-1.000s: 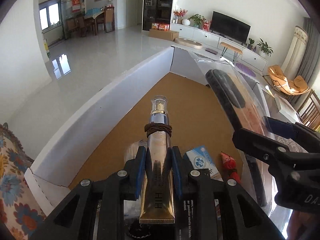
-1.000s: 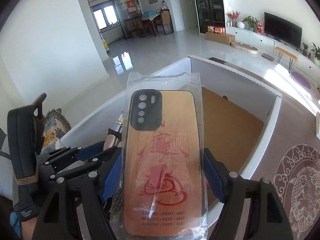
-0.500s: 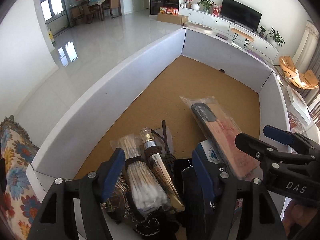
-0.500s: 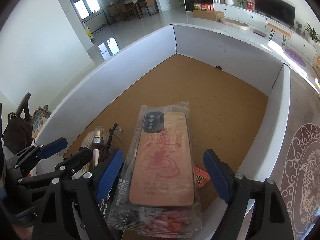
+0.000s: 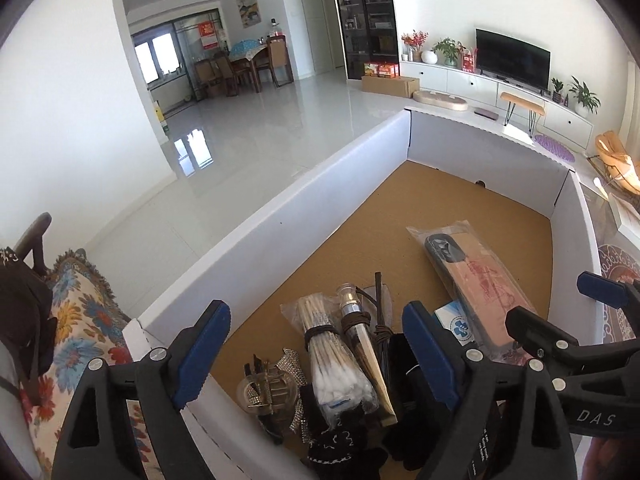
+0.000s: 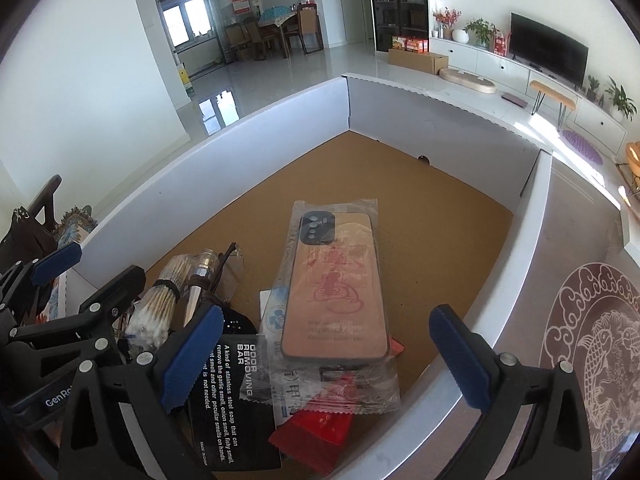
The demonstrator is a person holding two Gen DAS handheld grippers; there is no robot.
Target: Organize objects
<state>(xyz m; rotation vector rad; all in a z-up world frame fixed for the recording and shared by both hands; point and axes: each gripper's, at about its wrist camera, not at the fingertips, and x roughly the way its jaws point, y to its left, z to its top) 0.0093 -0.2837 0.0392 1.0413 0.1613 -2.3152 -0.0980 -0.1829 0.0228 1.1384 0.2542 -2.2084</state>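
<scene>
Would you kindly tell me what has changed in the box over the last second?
Both claws let go. The left claw, opening, dropped the gold tube beside the cotton swabs. The right claw, opening, left the bagged phone case flat on the box floor. The other items stayed put.

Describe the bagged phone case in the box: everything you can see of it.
The phone case is tan and wood-like, with a dark rim, a black camera block at its far end and a red printed design plus small text lines. It is sealed in a clear plastic sleeve. It lies flat, back up, in the white box, resting on a red packet and a blue-and-white packet, against the black card. Nothing grips it.
</scene>
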